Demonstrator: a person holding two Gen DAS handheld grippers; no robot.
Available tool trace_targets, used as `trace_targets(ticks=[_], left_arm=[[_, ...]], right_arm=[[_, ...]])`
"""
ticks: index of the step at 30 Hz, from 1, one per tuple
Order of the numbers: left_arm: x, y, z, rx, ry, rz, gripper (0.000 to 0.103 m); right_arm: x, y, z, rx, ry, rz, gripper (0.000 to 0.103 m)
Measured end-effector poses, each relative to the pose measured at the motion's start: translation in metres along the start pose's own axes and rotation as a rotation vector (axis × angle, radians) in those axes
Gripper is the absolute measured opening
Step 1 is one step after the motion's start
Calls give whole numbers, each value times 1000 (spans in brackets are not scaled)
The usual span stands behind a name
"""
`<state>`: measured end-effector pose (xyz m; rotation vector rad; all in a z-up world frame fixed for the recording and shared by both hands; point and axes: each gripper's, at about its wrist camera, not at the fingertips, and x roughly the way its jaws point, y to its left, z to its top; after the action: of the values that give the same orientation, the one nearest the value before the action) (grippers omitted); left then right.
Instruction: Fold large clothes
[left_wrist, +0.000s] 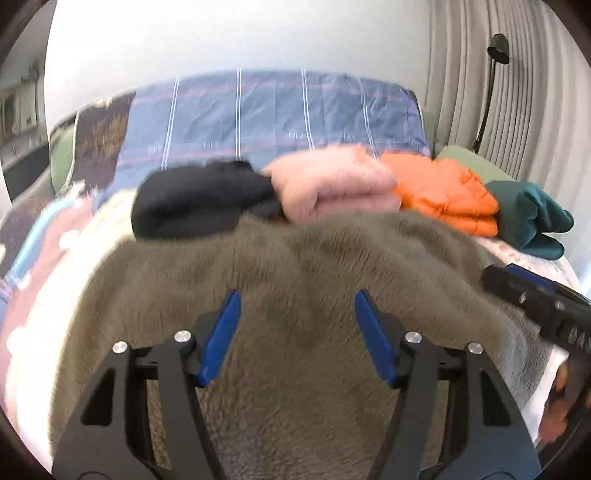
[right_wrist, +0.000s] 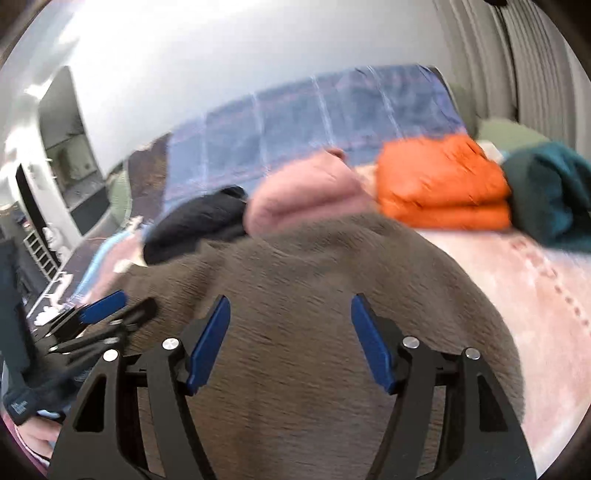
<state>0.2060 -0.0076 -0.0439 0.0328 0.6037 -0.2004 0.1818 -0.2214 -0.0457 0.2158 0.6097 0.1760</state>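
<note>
The grey-brown fleece garment (left_wrist: 295, 295) lies spread on the bed (right_wrist: 535, 295), just in front of a row of folded clothes: black (left_wrist: 192, 203), pink (left_wrist: 332, 188), orange (left_wrist: 443, 195) and teal (left_wrist: 532, 218). Both the left tongs (left_wrist: 297, 332) and the right tongs (right_wrist: 290, 339) hang above the fleece with jaws apart, nothing between them. The step in hand looks like taking hold for a fold. The person would do well to pinch matching edges on each side of the fleece, biting through the thick pile, and lift evenly so the fold stays square.
</note>
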Motion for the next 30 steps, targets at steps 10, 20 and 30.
trace_targets(ticks=[10, 20, 30], left_arm=[[52, 12, -51, 63, 100, 112, 66], [26, 91, -26, -227, 46, 49, 83], [37, 76, -40, -135, 37, 83, 86]], right_arm=[[49, 30, -60, -250, 108, -126, 69], [-18, 75, -87, -260, 140, 92, 60], [-11, 91, -39, -226, 161, 51, 51]])
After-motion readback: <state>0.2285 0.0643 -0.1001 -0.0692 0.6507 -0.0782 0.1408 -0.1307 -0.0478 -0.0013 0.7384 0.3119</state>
